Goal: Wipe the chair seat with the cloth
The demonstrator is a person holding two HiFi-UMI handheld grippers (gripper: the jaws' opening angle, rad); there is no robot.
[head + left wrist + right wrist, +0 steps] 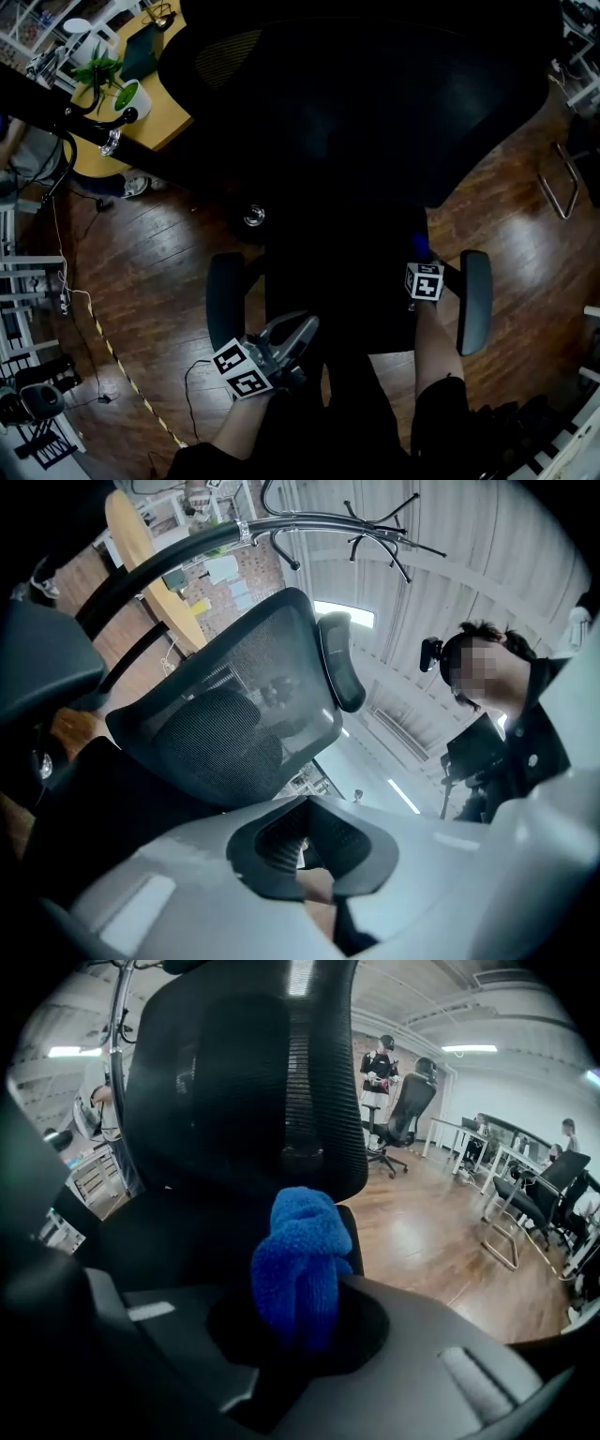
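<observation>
The right tool is clenched on the blue cloth. The cloth bulges out of the jaws in a bunched fold and points toward the mesh backrest. In the head view, that tool is at the right edge of the dark chair seat, just inside the right armrest. A bit of blue cloth shows ahead of its marker cube. The picture is too dark to tell whether the cloth touches the seat.

The left tool is at the seat's front left corner, near the left armrest. In its own view the left tool is tilted up toward the backrest. Its ribbed pads are drawn together with only a sliver between them, and they grasp nothing.

The chair stands on a dark wooden floor. A bench with a potted plant lies beyond the backrest.
</observation>
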